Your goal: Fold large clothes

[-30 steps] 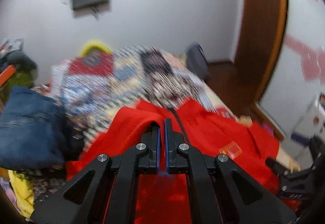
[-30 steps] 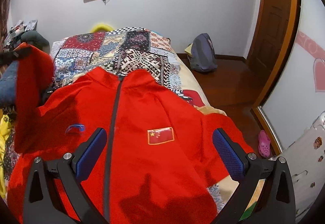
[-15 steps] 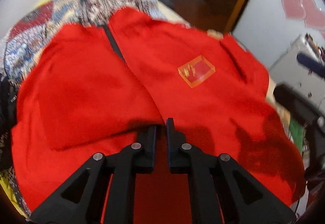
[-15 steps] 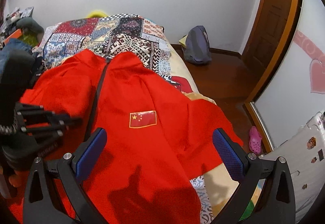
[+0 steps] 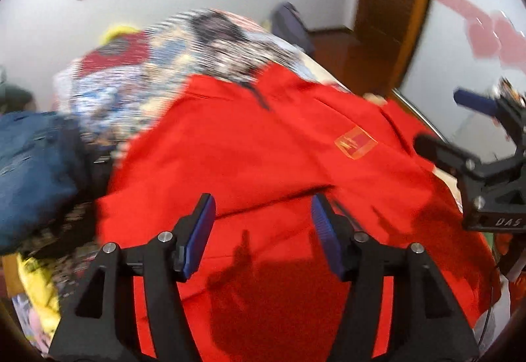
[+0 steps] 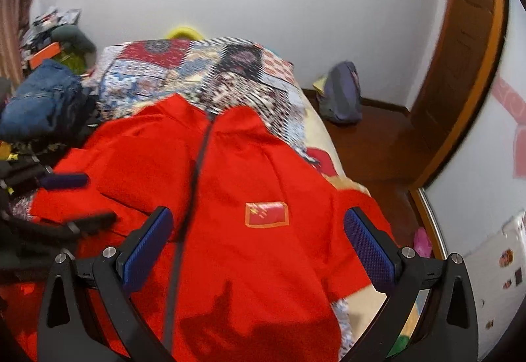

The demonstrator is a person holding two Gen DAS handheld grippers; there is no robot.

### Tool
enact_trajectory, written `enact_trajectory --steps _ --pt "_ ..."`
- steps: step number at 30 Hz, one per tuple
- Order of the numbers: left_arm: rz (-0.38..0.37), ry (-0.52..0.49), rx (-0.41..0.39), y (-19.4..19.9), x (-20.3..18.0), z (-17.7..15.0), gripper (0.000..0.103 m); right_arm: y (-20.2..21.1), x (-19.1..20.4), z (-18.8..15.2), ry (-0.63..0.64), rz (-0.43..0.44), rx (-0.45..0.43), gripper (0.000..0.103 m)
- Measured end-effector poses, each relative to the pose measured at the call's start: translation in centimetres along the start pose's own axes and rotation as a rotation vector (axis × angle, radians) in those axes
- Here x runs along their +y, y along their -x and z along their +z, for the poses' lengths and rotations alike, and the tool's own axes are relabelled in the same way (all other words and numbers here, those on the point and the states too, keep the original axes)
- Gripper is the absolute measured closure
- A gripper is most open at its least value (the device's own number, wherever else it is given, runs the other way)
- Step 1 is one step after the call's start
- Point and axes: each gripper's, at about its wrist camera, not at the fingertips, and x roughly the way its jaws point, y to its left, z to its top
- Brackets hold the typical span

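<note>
Jacket [image 6: 250, 230] spread on the bedspread [image 6: 203, 73] under my tongs; jeans [image 6: 42, 99] heaped to its left; backpack [image 6: 342, 96] on the floor right of the bed, door [image 6: 460, 43] beyond.

Red jacket [image 6: 250, 165], patchwork-patterned bedspread [image 6: 184, 73], blue jeans [image 6: 42, 99]

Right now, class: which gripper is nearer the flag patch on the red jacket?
Right. The right gripper hovers open with the flag patch just ahead between its fingers; the left gripper hangs open over the jacket's other half.
</note>
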Motion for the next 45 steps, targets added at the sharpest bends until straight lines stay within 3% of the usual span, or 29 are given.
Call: enact_trajectory --steps 2,7,14,17,23,26,29,31,32,39,45 --pt "0.049 0.047 -0.037 1.6 2.6 -0.3 0.036 -0.1 1.5 0.6 0.038 0.013 -0.012 0.0" --pt "0.177 0.104 -0.066 3.8 8.3 -2.0 0.034 -1.0 6.1 1.6 0.15 0.079 -0.015 0.0" --pt "0.22 0.268 0.03 3.2 14.7 -8.6 0.032 -6.8 12.9 1.1 0.324 0.165 0.112 0.003" --pt "0.217 0.305 0.076 2.1 15.9 -11.0 0.032 -9.5 15.3 0.5 0.396 0.186 0.186 0.015" --pt "0.157 0.358 0.115 1.1 15.9 -13.9 0.032 -13.4 17.9 -0.9 0.488 0.144 0.287 0.039" --pt "0.111 0.366 0.113 0.5 15.3 -14.5 0.032 -13.5 18.0 -1.2 0.465 0.134 0.263 0.04" --pt "0.068 0.374 0.127 -0.3 14.7 -14.8 0.032 -13.8 18.2 -0.8 0.461 0.159 0.269 0.063" --pt "0.06 0.361 0.135 -0.7 14.0 -14.7 0.032 -13.6 18.7 -0.8 0.475 0.165 0.27 0.088" --pt "0.061 0.353 0.137 -0.8 13.7 -14.6 0.032 -13.6 19.1 -0.6 0.489 0.151 0.267 0.092" --pt "0.065 0.328 0.141 -1.1 12.4 -13.8 0.032 -11.5 16.8 2.7 0.416 0.121 0.17 0.097" --pt "0.088 0.306 0.153 -1.7 12.0 -13.2 0.032 -5.9 10.8 8.2 0.272 0.066 -0.023 0.098"
